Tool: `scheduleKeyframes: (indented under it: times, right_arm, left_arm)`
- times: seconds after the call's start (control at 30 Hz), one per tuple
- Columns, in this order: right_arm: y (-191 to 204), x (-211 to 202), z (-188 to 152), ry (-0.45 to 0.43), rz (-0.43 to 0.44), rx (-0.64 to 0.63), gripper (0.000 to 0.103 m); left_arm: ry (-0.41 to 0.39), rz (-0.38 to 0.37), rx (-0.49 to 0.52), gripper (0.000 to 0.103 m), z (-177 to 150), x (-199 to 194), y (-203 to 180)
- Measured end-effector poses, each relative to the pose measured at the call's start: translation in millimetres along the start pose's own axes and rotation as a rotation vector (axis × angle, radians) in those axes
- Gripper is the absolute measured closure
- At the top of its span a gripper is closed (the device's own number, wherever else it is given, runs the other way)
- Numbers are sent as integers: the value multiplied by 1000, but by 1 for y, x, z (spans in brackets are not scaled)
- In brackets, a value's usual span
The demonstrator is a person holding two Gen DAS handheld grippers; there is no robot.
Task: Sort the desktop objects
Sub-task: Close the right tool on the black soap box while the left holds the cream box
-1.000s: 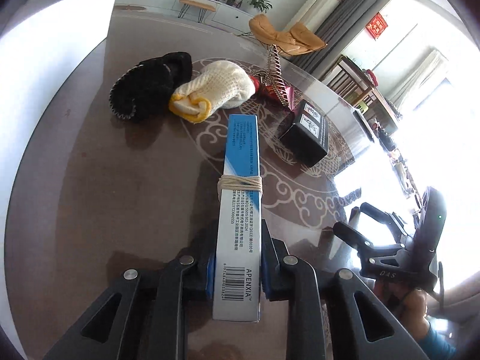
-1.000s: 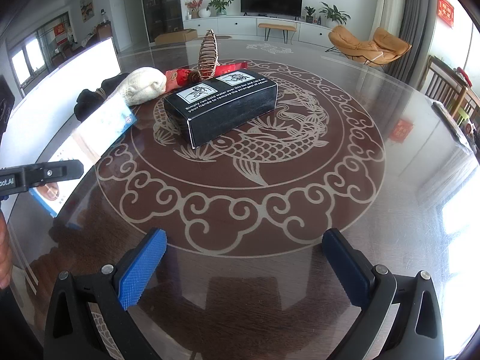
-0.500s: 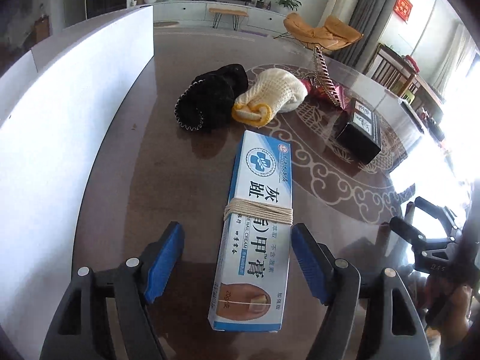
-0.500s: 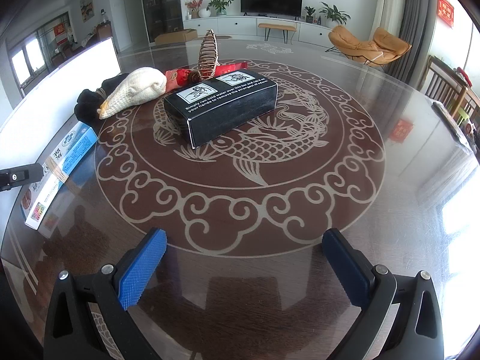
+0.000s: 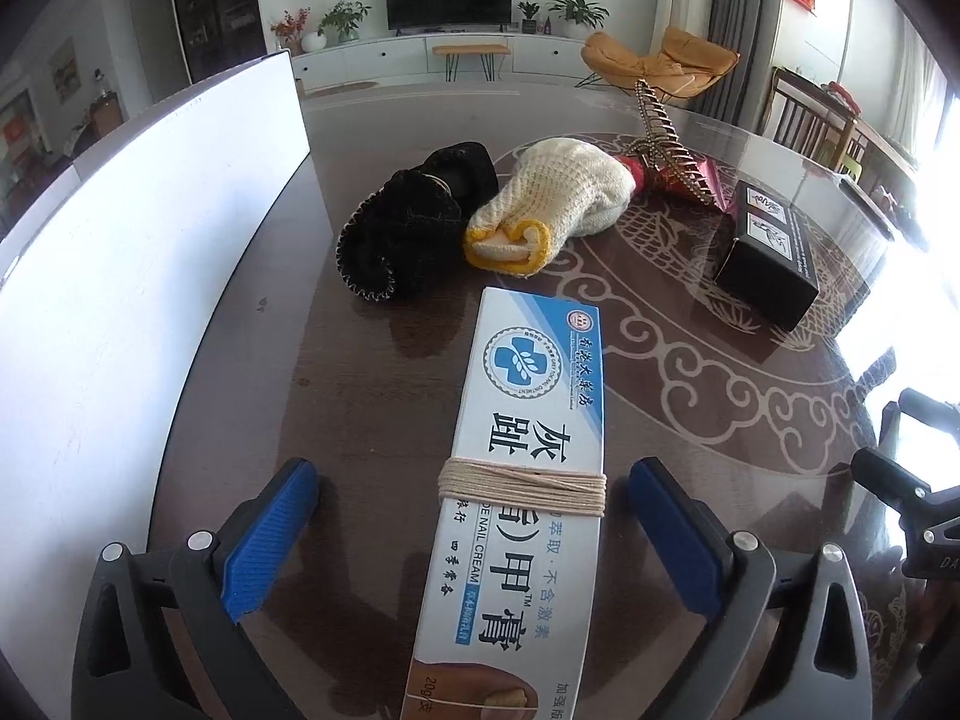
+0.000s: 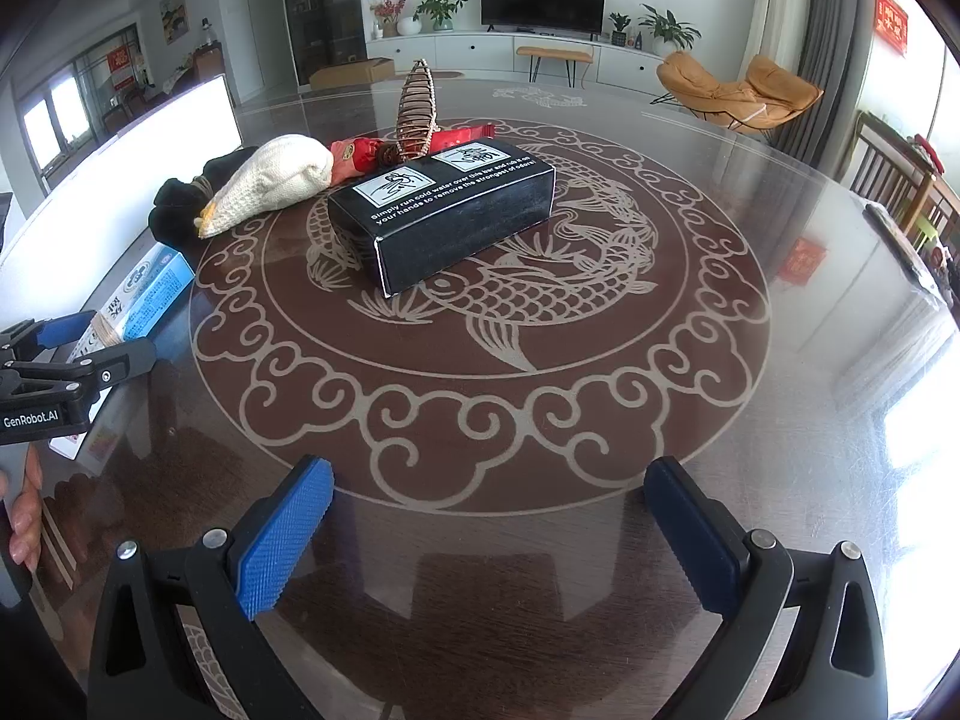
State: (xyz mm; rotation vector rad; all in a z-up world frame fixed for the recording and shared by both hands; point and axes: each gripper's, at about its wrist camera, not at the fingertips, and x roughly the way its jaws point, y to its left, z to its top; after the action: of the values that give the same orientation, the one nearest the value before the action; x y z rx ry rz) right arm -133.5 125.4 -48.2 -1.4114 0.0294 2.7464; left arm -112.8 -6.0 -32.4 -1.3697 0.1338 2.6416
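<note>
A long white-and-blue nail cream box [image 5: 528, 468], bound with tan string, lies flat on the dark round table [image 6: 780, 420]. My left gripper [image 5: 471, 477] straddles it, jaws opening wide, blue pads well clear of both sides. In the right wrist view the same box [image 6: 150, 294] sits at the left edge beside the left gripper [image 6: 90, 342]. My right gripper [image 6: 492, 480] hangs open over the near part of the table with nothing between its fingers. Farther out lie a black glove [image 5: 414, 228], a white knit glove [image 5: 552, 204] and a black carton [image 6: 444, 216].
A red packet [image 6: 360, 156] and a brown ribbed boat ornament [image 6: 417, 108] sit behind the black carton. A tall white panel [image 5: 120, 240] stands along the table's left edge. A person's fingers [image 6: 24, 510] hold the left gripper's handle.
The left gripper let go of the cream box, which now lies flat on its broad face instead of standing on edge; its jaws spread wide. The right gripper stayed still.
</note>
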Motion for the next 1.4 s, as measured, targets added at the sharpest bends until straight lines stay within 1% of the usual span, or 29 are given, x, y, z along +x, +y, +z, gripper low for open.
scheduleKeyframes:
  times: [0.3, 0.47, 0.5, 0.53, 0.57, 0.6, 0.67, 0.73, 0.8, 0.83, 0.93, 1.0, 1.03, 1.07, 1.13, 1.23, 1.3, 1.37, 1.4]
  right_arm:
    - [0, 0, 0, 0, 0, 0, 0]
    - [0, 0, 0, 2, -2, 5, 0]
    - [1, 2, 2, 13, -2, 2, 0]
    - [1, 3, 6, 43, 2, -5, 0]
    - [1, 5, 13, 91, 18, -13, 0]
    - [-1, 6, 22, 104, 47, 1, 0]
    - [-9, 0, 44, 53, 101, 78, 0]
    - [-8, -3, 73, 19, 109, 137, 0]
    - [0, 11, 102, 40, 124, 171, 0]
    - [6, 22, 114, 64, 109, 189, 0]
    - [18, 56, 135, 119, 16, 245, 0]
    - [22, 77, 138, 147, -32, 271, 0]
    - [24, 85, 137, 163, -37, 282, 0]
    - [28, 85, 136, 135, -62, 267, 0]
    - [31, 80, 130, 99, -75, 237, 2]
    - [36, 68, 117, 28, -87, 127, 15]
    - [31, 57, 107, -10, -61, 86, 34]
    - [25, 45, 96, -25, -43, 58, 43]
    - [24, 39, 88, -29, -31, 35, 43]
  left_arm:
    - [-4, -3, -1, 0, -5, -2, 5]
    - [-4, -2, 0, 0, -1, -1, -2]
    - [-4, -2, -1, 0, -1, -1, -2]
    - [-5, -2, -2, 0, -1, -1, -2]
    - [-5, -2, -2, 0, -1, -1, -3]
    - [-5, -2, -2, 0, -1, -1, -3]
    - [-5, -2, -1, 0, -1, -1, -3]
    - [-5, -2, -1, 0, -1, -1, -3]
    - [-5, -2, -1, 0, -1, -1, -3]
    - [-5, -2, -2, 0, -1, -1, -3]
    - [-5, -4, -2, 0, 0, -1, -3]
    - [-5, -4, -3, 0, 0, -1, -4]
    - [-5, -5, -4, 0, 0, -1, -4]
    - [-5, -2, -3, 0, 0, -1, -4]
    - [-7, -3, -4, 0, 0, -1, -4]
    - [-7, -4, -3, 0, -1, 0, -3]
    - [-7, -4, -4, 0, -1, 0, -4]
    - [-7, -4, -5, 0, -1, 1, -4]
    - [-7, -3, -5, 0, -1, 1, -4]
